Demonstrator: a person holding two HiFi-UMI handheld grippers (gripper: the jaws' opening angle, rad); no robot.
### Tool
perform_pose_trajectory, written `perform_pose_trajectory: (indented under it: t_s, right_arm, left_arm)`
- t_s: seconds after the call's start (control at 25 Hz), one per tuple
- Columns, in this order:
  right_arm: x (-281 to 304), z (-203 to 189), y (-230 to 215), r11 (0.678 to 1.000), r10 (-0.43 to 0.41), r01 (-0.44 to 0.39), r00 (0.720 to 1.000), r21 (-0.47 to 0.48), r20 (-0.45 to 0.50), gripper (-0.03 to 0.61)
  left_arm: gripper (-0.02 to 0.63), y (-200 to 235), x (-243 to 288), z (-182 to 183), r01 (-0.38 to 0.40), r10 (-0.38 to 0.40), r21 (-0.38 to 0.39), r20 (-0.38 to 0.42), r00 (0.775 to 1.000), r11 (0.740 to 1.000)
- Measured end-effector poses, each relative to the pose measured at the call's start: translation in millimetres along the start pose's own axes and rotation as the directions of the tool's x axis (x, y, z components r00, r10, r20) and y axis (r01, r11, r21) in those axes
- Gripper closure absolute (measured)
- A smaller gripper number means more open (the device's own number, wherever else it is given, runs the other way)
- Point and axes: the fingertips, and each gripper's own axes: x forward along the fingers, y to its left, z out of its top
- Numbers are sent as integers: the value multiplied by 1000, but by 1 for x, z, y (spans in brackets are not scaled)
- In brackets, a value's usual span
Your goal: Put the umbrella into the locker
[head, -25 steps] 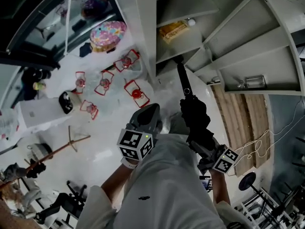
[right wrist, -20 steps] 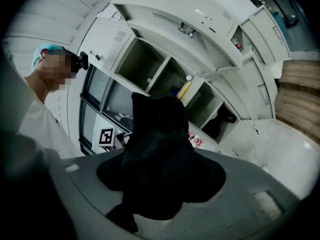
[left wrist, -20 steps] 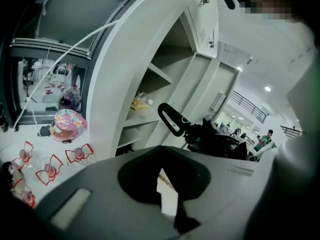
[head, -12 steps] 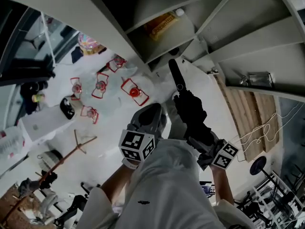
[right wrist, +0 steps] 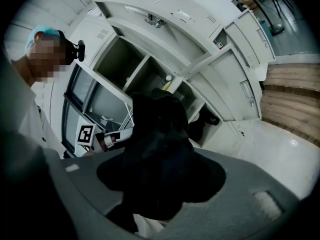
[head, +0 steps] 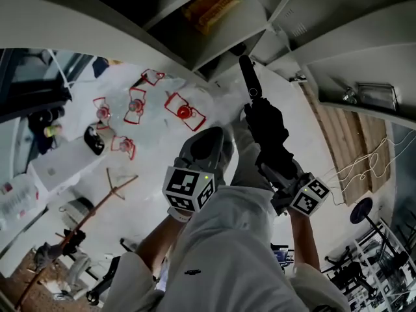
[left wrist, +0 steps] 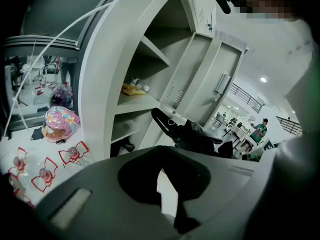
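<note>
A black folded umbrella [head: 263, 125] juts up from my right gripper [head: 278, 169], which is shut on its bundled fabric. Its handle end [head: 246, 70] points at the open lower compartment of the white locker [head: 195, 51]. In the right gripper view the umbrella [right wrist: 157, 144] fills the jaws of the right gripper [right wrist: 160, 186] and hides the compartments behind it. My left gripper [head: 207, 145] hangs beside it on the left and holds nothing; the left gripper [left wrist: 162, 181] shows only a dark hollow at its jaws. From there the umbrella [left wrist: 192, 136] lies before the locker shelves [left wrist: 135, 101].
A yellow packet [head: 209, 8] lies on an upper locker shelf. Red wire frames with glasses [head: 184, 112] stand on the white floor at the left, near a wooden stand [head: 110, 190]. Wooden planks [head: 344, 145] and loose cables lie at the right. Open locker doors [right wrist: 240, 79] flank the compartments.
Both grippers have sunk a little and the lockers have slid toward the top of the head view. The umbrella stays in the right gripper, its handle end still at the lower compartment's opening.
</note>
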Motion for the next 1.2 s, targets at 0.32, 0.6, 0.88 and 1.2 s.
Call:
perform_pose_trajectory:
  t_s: [0.32,0.6,0.88,1.2]
  right_arm:
    - [22,3,-18,1000,-13,12,999,24,32,324]
    - [39,3,-26,1000,-27,27,999,7,44,324]
    - [57,6,-35,997,-55,58,998,-52,43,324]
    - [85,7,-41,997,-34,37,998,-66,49,324]
  left_arm:
    - [598,2,7,-14,6,-6,2,-34,999,1000]
    - [598,6,15,-22,19,-19,1,-57,998,1000]
    - [597,9,24,-27,26,-26,-8,-68,997,1000]
    - [598,17,26,-31,8,-10,-17,-73,997,1000]
